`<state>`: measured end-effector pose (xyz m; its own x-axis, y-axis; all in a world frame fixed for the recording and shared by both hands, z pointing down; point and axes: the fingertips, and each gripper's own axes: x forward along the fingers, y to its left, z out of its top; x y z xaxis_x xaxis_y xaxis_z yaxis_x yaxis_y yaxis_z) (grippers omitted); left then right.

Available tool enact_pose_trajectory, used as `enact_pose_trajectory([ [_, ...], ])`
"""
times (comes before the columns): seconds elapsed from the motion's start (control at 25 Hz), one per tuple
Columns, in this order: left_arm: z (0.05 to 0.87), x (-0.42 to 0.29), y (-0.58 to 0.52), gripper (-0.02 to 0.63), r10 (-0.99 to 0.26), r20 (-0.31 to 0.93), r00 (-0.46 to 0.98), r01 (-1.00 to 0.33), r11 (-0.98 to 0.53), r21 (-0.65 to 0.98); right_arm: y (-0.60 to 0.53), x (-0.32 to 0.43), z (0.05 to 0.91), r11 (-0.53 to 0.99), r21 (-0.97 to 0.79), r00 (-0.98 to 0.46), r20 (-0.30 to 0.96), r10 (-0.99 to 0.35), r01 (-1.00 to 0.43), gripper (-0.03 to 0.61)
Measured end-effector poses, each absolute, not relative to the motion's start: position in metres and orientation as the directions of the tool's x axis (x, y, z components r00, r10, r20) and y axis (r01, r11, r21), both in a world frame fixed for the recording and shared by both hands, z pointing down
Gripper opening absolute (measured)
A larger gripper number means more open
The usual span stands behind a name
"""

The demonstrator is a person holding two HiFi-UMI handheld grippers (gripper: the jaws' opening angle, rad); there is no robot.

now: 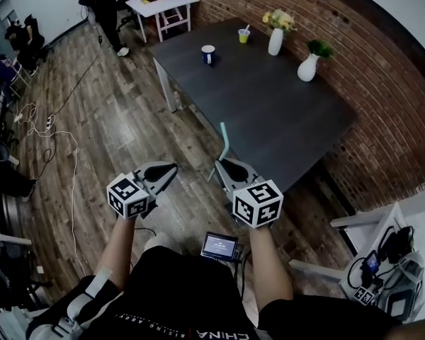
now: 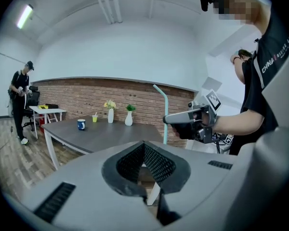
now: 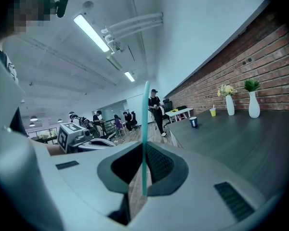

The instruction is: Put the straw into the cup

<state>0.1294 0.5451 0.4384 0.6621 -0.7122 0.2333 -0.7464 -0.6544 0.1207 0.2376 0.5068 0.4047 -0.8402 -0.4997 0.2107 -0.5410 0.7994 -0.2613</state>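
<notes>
Risks swinging the straw (image 3: 145, 129), pinched low in the right gripper's (image 1: 225, 167) jaws, wide of the distant cup (image 1: 208, 54); left gripper (image 2: 144, 148) clenched empty.

I see the desk's (image 1: 269, 119) near half open; a mug (image 1: 208, 54), cup (image 1: 244, 35) and two vases (image 1: 275, 41) crowd its far end.

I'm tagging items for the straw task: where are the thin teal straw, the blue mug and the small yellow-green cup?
thin teal straw (image 3: 145, 138), right gripper view, middle of its shaft
blue mug (image 1: 208, 57), head view, its blue outer wall
small yellow-green cup (image 1: 244, 37), head view, its outer wall
</notes>
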Motion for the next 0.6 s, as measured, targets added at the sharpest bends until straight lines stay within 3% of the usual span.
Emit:
enact_pose_trajectory([
  [0.16, 0.452, 0.114, 0.529, 0.003, -0.74, 0.282, 0.61, -0.789, -0.602, 0.128, 0.492, 0.237, 0.416, 0.792, -0.276, -0.838, 0.226, -0.497, -0.545, 0.012],
  [0.6, 0.466, 0.049, 0.434, 0.003, -0.706, 0.214, 0.675, -0.738, -0.645, 0.199, 0.404, 0.175, 0.427, 0.762, -0.255, -0.8, 0.273, -0.534, -0.596, 0.012],
])
